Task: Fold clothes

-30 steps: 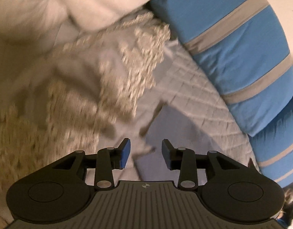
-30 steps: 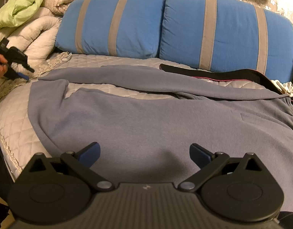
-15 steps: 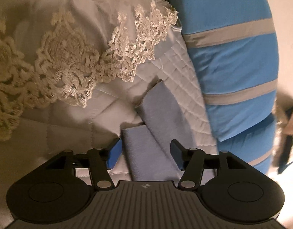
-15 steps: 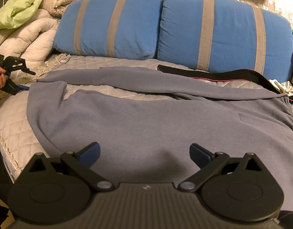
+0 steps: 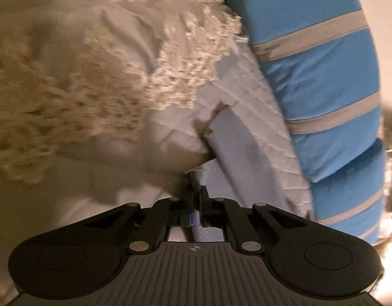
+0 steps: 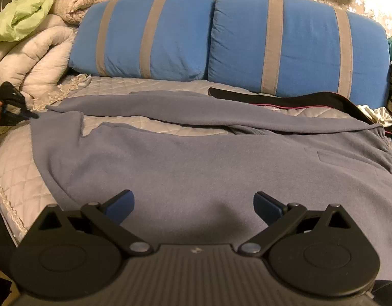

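Observation:
Grey-blue fleece trousers (image 6: pixel 208 163) lie spread across the quilted bed, waistband at the right, legs running to the left. In the left wrist view my left gripper (image 5: pixel 196 193) is shut on the hem of the nearer trouser leg (image 5: pixel 208 176), a fold of cloth pinched between its pads. The other leg's hem (image 5: pixel 231 132) lies just beyond. In the right wrist view the left gripper (image 6: pixel 30 114) shows at the far left, at the leg end, with a hand behind it. My right gripper (image 6: pixel 193 204) hangs open over the middle of the trousers, nothing between its fingers.
Two blue pillows with grey stripes (image 6: pixel 221 35) line the back of the bed. A lace-edged cover (image 5: pixel 119 89) and rolled quilts (image 6: pixel 37 58) pile up at the left. A black garment (image 6: pixel 285 99) lies behind the trousers. The quilted bedspread (image 6: pixel 14 168) ends at the left edge.
The left gripper closed from open onto the nearer trouser-leg hem after moving in over it. The right gripper stayed where it was, open.

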### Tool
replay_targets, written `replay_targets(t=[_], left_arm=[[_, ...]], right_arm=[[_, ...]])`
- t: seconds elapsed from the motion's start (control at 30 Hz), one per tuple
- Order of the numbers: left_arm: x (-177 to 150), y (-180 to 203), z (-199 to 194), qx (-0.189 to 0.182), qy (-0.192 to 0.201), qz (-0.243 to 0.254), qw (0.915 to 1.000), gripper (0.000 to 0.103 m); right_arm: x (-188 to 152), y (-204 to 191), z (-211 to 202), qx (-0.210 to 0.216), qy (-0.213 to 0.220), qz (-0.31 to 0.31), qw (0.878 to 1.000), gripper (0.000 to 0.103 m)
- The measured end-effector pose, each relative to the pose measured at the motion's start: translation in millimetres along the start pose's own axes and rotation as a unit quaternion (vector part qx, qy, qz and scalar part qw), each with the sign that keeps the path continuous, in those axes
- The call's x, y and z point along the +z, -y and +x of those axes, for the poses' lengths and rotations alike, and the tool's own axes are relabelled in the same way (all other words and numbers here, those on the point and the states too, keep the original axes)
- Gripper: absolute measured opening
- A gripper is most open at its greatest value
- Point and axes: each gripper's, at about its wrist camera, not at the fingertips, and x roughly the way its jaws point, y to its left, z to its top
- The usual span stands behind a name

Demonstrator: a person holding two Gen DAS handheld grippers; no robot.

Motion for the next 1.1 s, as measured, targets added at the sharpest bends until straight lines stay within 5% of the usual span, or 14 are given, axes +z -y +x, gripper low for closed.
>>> replay_targets(t=[0.2,0.53,1.1], left_arm=[[-4,-5,-30,0.070,-0.007,0.011,0.9974,0.003],[-22,-3,-58,0.126,-0.003,0.042,0.9912,0.003],[-29,9,-64,0.229,-0.035,0.173,0.9573,0.008]], right_arm=[[0,-1,0,-0.002,0.002,-0.005,1.000,0.103],[-1,-4,-2,-0.004,0.004,-0.008,1.000,0.103],[-5,-13,0,-0.010,-0.007,-0.037,0.999,0.103]])
